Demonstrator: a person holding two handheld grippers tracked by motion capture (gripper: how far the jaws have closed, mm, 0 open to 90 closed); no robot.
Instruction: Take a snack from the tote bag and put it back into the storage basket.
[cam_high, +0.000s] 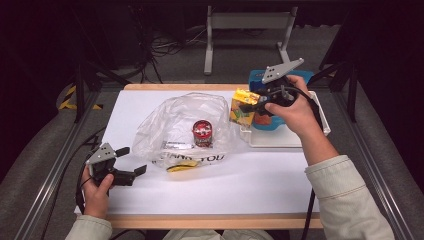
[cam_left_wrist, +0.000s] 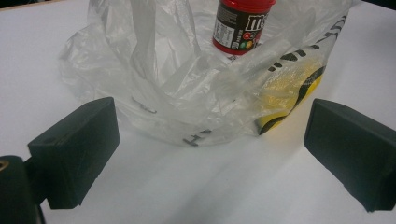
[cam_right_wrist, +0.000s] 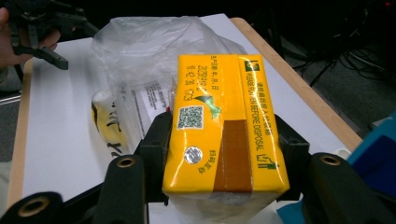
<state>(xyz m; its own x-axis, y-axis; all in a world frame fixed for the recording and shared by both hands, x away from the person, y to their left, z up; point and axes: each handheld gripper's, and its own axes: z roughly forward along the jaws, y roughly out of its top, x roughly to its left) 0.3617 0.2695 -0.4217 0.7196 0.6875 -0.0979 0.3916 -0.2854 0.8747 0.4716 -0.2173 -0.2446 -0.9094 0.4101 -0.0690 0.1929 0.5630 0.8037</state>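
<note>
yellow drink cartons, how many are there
1: the yellow drink carton is clamped in the right gripper, beside the clear plastic bag. More may be hidden in the white tray.

Your bag lies mid-table with the jar standing inside it. Your carton sits just right of the bag, before the tray at the right far corner. A tub rests in that tray.

Carton: lower end cut by the right gripper view's bottom edge; sides covered by the jaws. Jar: lid cut by the left gripper view's top edge. Bag print partly hidden in folds. Blue thing in tray unidentifiable behind the hand.
</note>
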